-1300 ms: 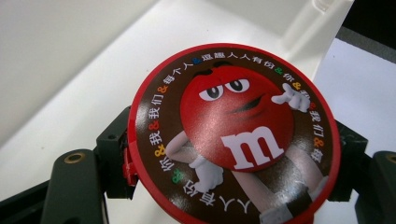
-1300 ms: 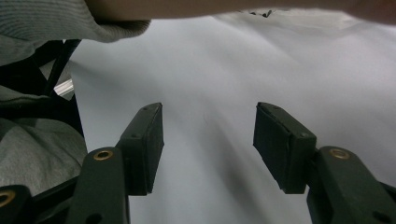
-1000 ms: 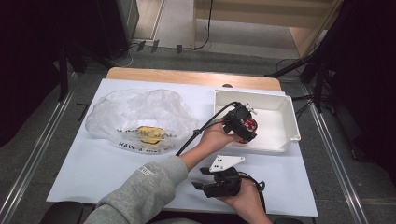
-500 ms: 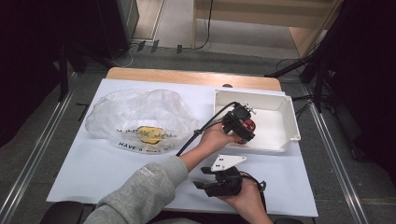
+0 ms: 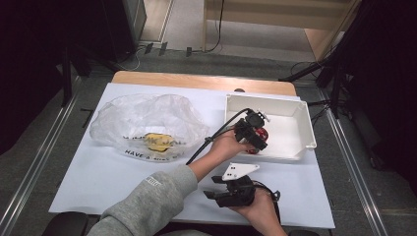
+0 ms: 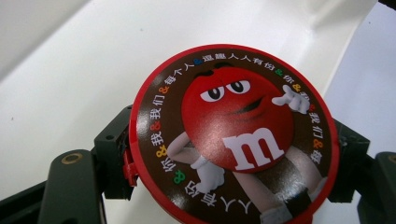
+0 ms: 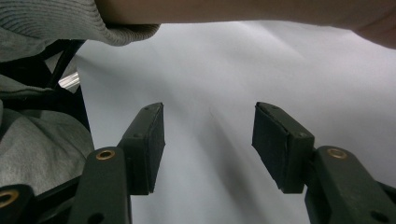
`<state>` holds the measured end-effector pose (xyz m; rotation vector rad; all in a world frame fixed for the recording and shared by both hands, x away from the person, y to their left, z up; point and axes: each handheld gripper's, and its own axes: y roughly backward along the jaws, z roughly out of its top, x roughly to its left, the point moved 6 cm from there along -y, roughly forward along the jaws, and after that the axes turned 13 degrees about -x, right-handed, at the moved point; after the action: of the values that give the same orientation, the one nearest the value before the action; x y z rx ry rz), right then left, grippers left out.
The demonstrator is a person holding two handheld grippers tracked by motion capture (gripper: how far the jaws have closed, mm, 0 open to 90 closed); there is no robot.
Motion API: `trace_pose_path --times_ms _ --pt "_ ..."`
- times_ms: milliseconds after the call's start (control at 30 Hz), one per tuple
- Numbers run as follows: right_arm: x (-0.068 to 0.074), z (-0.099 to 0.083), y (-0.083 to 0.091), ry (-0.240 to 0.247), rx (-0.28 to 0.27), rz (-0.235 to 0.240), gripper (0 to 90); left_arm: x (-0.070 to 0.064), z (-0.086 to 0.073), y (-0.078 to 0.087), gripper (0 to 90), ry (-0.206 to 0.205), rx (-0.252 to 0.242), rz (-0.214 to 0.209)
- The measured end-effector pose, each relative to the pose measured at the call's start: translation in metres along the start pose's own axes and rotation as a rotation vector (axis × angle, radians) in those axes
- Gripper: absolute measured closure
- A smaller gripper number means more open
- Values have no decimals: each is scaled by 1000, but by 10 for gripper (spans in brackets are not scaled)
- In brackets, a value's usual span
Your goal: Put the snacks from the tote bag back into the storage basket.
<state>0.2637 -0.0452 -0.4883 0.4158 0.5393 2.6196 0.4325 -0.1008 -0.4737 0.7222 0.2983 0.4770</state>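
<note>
A round red tin [image 6: 231, 135] with a cartoon red candy figure on its brown lid sits between the jaws of my left gripper [image 6: 231, 161], which is shut on its rim. From above, the left gripper [image 5: 256, 141] holds the red tin [image 5: 261, 135] inside the white bin [image 5: 301, 109], close to the bin's near wall. My right gripper [image 5: 210, 187] rests at the table's front edge and points left. Its jaws stand open over the white sheet, and nothing is between them [image 7: 208, 140].
A crumpled clear plastic bag [image 5: 147, 120] with dark lettering lies at the left of the white sheet [image 5: 98, 172], with something yellow [image 5: 158, 140] inside. A grey sleeve [image 7: 42, 28] crosses in front of the right gripper. A wooden table edge [image 5: 196, 81] runs along the back.
The left gripper has shifted a little toward the bin's near wall and lower, with the red tin still in it. The right gripper has stayed in place.
</note>
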Motion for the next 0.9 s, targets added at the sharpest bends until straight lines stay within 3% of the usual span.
trace_pose_path --times_ms 133,267,667,733,900 --pt "0 0 0 1 1 -1 453 2 1 1 226 14 -7 10" --pt "0 0 0 1 0 1 455 3 3 3 211 39 -28 -16" --pt "-1 0 0 -2 -2 0 455 5 5 12 213 26 -38 -34" --pt "-2 0 0 -4 -3 -2 455 5 8 20 219 11 -59 -42" --pt "-2 0 0 -3 -4 -2 455 7 13 30 234 25 -92 -49"
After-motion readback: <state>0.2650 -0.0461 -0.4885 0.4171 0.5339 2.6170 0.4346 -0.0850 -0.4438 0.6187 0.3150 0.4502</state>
